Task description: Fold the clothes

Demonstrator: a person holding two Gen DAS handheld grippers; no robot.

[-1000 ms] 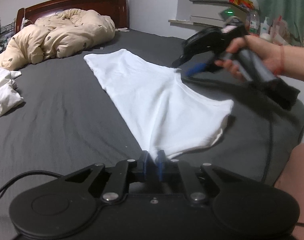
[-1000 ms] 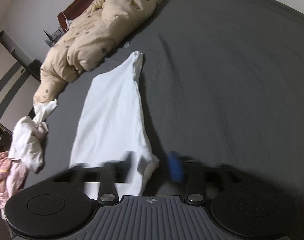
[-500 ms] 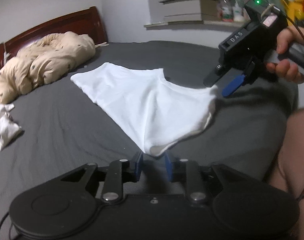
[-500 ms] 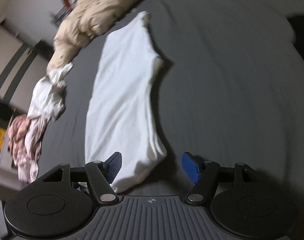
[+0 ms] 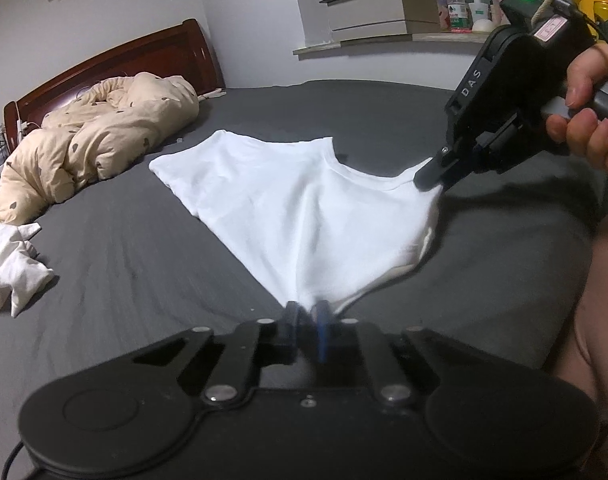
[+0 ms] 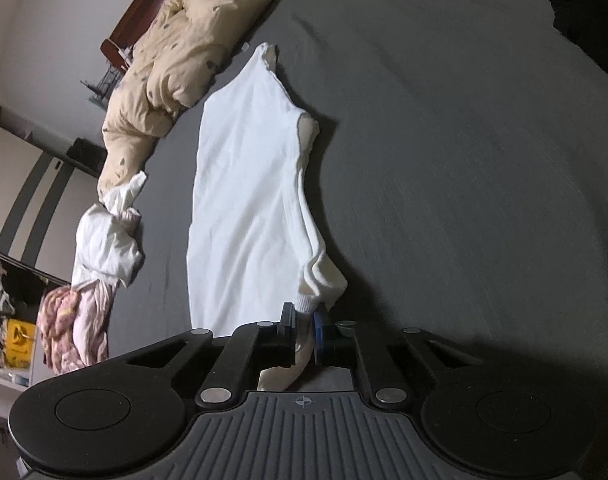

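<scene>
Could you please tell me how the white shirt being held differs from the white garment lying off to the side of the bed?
The white shirt is spread mostly flat; the white garment lies crumpled in a heap. Both hand-held grippers pinch the shirt; nothing touches the garment. Both are white and rest on the dark bed sheet.

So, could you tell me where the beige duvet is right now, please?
In the left wrist view, the duvet lies bunched at upper left on the bed, against the headboard and beyond the white shirt.

One word we can read
We read "DAS" in pale letters on the right gripper's (image 5: pixel 434 178) black housing.
</scene>
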